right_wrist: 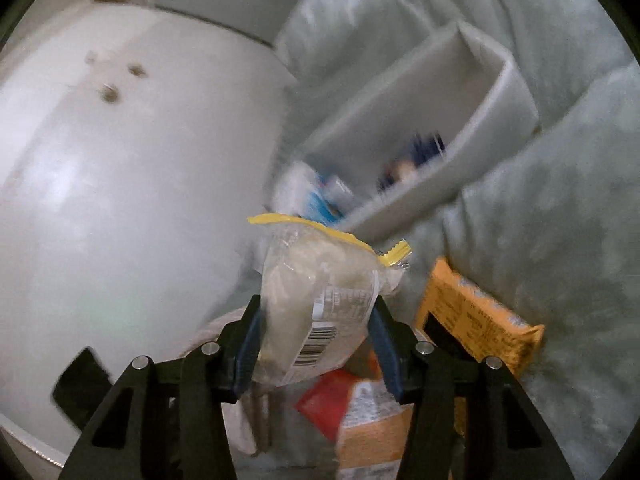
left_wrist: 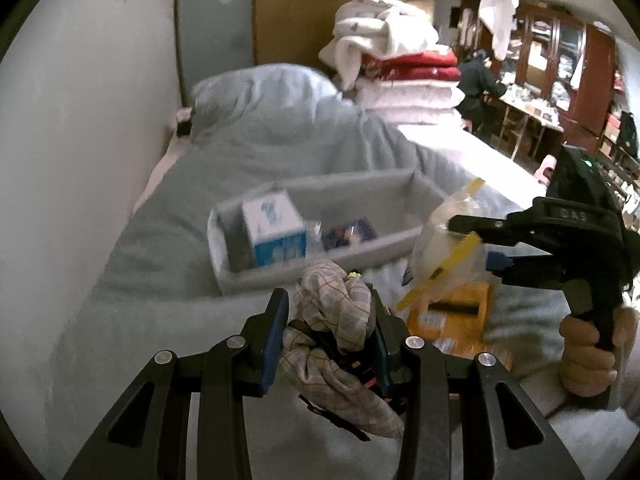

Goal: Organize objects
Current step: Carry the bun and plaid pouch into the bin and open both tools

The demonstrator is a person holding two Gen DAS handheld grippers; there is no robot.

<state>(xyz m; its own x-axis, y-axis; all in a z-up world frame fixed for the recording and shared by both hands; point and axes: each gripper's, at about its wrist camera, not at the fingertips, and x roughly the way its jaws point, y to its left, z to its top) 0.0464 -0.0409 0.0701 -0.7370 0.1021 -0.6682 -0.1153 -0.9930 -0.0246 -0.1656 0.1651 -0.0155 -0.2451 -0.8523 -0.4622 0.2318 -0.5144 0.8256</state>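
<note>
My left gripper (left_wrist: 330, 322) is shut on a bunched plaid cloth item (left_wrist: 334, 320) with black straps, held just in front of the grey bin (left_wrist: 384, 190) on the bed. The bin holds a blue and white box (left_wrist: 274, 230) and a dark blue packet (left_wrist: 350, 234). My right gripper (right_wrist: 316, 316) is shut on a clear bag with a yellow strip (right_wrist: 320, 284), holding pale food, held above the bed short of the bin (right_wrist: 500, 92). The same bag (left_wrist: 444, 240) and the right gripper (left_wrist: 476, 240) show at the right in the left wrist view.
Orange packets (right_wrist: 476, 316) and a red and orange packet (right_wrist: 360, 412) lie on the light blue duvet (left_wrist: 280, 132). A white wall (left_wrist: 80, 140) runs along the left. Stacked folded bedding (left_wrist: 400, 68) stands beyond the bed. A person (left_wrist: 476, 84) stands at a far table.
</note>
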